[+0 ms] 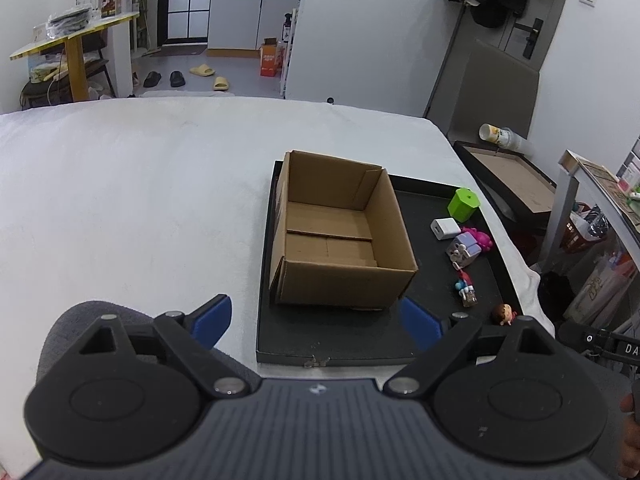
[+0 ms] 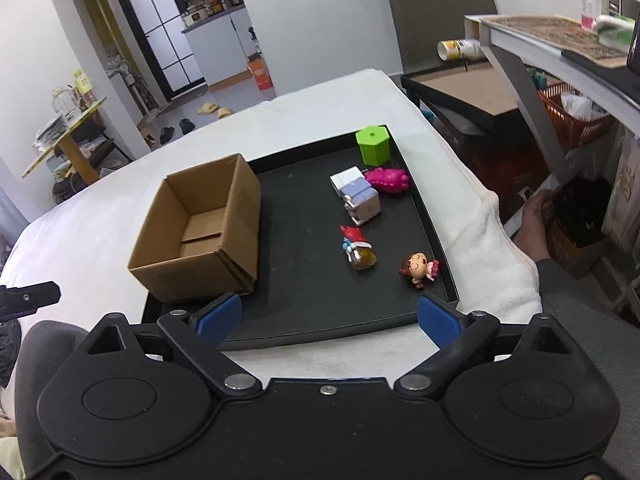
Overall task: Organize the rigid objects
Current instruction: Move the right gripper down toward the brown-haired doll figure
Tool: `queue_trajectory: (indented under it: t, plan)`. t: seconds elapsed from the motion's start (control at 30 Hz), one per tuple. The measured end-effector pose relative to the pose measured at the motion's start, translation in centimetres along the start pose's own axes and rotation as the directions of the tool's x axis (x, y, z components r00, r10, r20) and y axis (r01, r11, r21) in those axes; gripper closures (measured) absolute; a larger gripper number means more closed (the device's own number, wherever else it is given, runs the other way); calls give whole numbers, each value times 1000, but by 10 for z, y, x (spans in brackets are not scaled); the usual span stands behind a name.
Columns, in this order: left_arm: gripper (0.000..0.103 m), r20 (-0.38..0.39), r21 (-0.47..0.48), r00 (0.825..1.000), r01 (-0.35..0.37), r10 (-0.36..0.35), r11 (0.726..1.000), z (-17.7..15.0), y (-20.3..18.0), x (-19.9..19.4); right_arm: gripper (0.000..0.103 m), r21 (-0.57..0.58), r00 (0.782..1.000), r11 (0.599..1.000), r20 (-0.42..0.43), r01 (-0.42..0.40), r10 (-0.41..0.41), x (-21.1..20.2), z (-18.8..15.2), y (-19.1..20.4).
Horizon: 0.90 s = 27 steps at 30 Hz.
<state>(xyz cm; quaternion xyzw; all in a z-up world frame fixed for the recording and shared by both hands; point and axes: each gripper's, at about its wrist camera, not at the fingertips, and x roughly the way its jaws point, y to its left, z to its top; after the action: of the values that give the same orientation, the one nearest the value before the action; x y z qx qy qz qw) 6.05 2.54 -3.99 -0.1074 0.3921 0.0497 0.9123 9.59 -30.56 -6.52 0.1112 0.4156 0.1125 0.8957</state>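
Beside the left gripper (image 1: 316,322), a black bar (image 1: 612,346) lettered "DA".

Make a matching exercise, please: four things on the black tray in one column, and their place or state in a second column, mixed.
Things:
1. cardboard box
2. green container
3. doll with brown hair
4. pink toy

Descriptions:
A. nearest the tray's front right corner
B. open on top, nothing inside
C. in the far right corner
D. lying just in front of the green one

Pairs: 1-B, 2-C, 3-A, 4-D
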Motion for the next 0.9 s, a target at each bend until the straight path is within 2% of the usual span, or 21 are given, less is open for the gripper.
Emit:
queue_trajectory:
  t: [0.33, 0.9]
  plan:
    - [14, -31, -16, 999, 9, -10, 1000, 10, 4, 29, 32, 76, 998, 997, -54, 23, -19, 35, 12, -16]
    - [34, -121, -74, 993, -2, -7, 997, 23, 18, 78, 32, 231, 990, 966, -109, 115, -92, 84, 21, -45]
